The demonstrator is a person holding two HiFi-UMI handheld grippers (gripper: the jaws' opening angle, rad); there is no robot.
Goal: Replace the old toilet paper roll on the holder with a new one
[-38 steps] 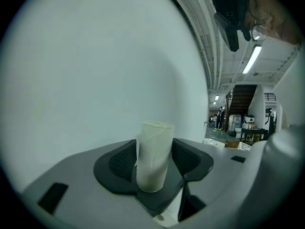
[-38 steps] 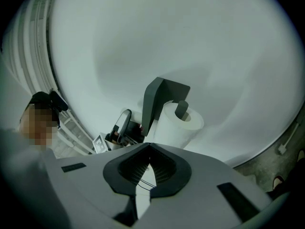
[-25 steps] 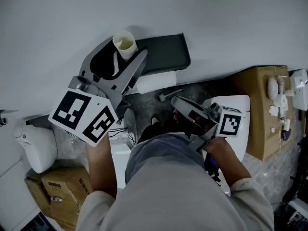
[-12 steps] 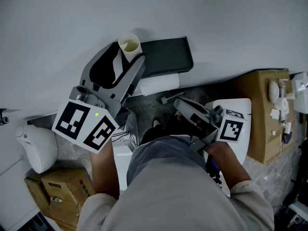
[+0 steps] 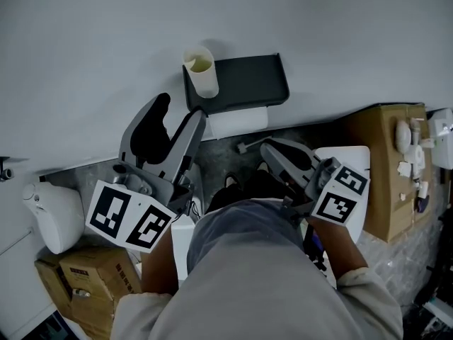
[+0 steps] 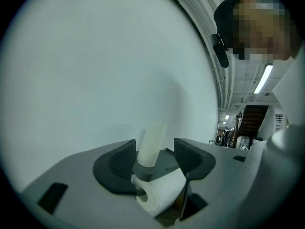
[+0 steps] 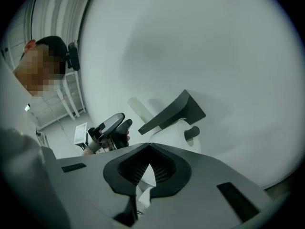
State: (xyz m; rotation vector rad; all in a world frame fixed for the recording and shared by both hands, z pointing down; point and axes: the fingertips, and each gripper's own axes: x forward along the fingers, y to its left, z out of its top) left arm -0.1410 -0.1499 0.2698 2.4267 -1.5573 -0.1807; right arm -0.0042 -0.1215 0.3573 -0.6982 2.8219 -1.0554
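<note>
- From the head view we see the holder (image 5: 244, 83), a dark shelf on the far wall (image 5: 106, 41). A bare tube (image 5: 202, 71) stands upright on its left end.
- A full white roll (image 5: 237, 121) hangs just under the shelf.
- The left gripper (image 5: 181, 106) is near and left of the holder, pointing at the wall. Its jaws are apart with nothing between them, and it is clear of the tube.
- The right gripper (image 5: 269, 149) is lower and to the right, with its jaws together. A brown box (image 5: 386, 161) sits further right.
- In the left gripper view we look along the left gripper (image 6: 153, 144). Its two pads stand wide apart and grip nothing.
- Beyond the gap the tube (image 6: 151, 140) rises from the holder (image 6: 159, 165), leaning a little right in this view. The roll (image 6: 159, 192) sits beneath it.
- In the right gripper view the right gripper (image 7: 148, 144) has its tips meeting, closed. Something white shows in the notch behind the tips, and we cannot tell what it is.
- Past the tips we see the holder (image 7: 174, 112) edge-on against the wall, with the roll (image 7: 181, 133) under it and the tube (image 7: 139, 109) on its left end.
- The left gripper (image 7: 112, 128) shows further left in this view, apart from the holder.
</note>
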